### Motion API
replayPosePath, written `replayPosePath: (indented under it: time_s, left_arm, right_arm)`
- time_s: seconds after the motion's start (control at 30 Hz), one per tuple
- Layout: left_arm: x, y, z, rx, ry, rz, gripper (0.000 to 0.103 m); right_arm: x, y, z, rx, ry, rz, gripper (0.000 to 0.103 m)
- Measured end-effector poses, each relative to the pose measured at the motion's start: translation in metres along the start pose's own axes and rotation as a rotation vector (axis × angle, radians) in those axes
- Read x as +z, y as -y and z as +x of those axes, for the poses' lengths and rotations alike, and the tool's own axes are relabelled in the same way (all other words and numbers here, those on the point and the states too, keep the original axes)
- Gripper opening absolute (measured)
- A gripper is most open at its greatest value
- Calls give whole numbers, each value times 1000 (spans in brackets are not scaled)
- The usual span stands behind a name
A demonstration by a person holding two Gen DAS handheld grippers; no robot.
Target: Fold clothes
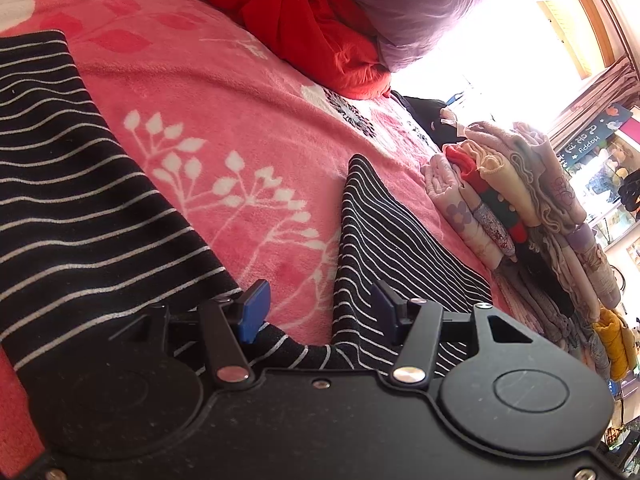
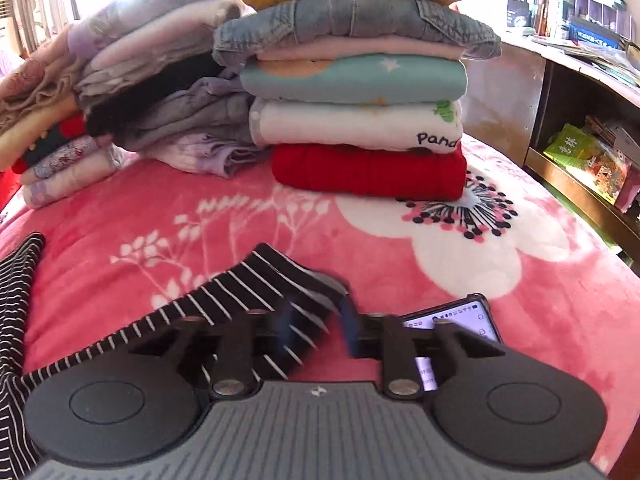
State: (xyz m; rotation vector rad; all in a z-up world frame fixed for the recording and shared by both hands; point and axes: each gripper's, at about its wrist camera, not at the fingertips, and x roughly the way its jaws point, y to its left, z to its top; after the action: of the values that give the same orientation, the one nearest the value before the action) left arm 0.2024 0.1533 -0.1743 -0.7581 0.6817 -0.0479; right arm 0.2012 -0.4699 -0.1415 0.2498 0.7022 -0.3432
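Right gripper (image 2: pixel 316 328), bottom centre of its view, jaws parted and motion-blurred, a striped sleeve or hem (image 2: pixel 256 284) lying between and under the fingers; pads don't look clamped on it, so I read this as just let go, not a grip. Left gripper (image 1: pixel 320 312), bottom of its view, jaws apart with nothing pinched; the garment's (image 1: pixel 72 184) black-and-white striped fabric runs under it, one panel at left, another (image 1: pixel 384 232) at centre-right, pink blanket (image 1: pixel 240 112) showing between. Garment sits spread on the blanket, lower part of both views, not yet compact. Step in hand, my read: mid-fold, one flap just laid over. Next move likely needs both grippers to re-pinch an edge and carry it across; take a single layer, keep the fabric flat. Phone (image 2: pixel 452 318) lies just right of the right gripper, partly behind its finger; avoid dragging it. Folded stacks (image 2: pixel 352 92) at top of the right view, well apart, presumably the destination.
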Motion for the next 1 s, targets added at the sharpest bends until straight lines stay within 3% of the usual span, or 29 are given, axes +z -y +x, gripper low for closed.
replayPosePath:
  time_s: [0.2, 0.27, 0.37, 0.47, 0.57, 0.7, 0.77, 1.0]
  left_arm:
    - [0, 0, 0, -1, -3, 11, 55]
    - [0, 0, 0, -3, -4, 16, 55]
    - [0, 1, 0, -6, -7, 25, 55]
    - [-3, 2, -7, -21, -17, 25, 55]
    - [-13, 6, -25, -39, -47, 23, 55]
    - [-35, 23, -61, -62, -84, 36, 55]
    - [-49, 25, -79, -92, -115, 12, 55]
    - [-108, 15, -115, -80, -280, -42, 55]
  right_arm:
    - [-11, -30, -25, -18, 69, -121, 41]
    - [-19, -47, -33, 53, 56, -151, 41]
    - [-40, -86, -43, 234, -14, -236, 41]
    - [-64, -127, -49, 288, -73, -337, 40]
    - [-80, -139, -68, 350, -92, -221, 41]
    - [-105, -128, -101, 473, -109, -2, 56]
    - [-121, -121, -111, 532, -134, 80, 57]
    - [-170, -119, -111, 691, -344, 282, 57]
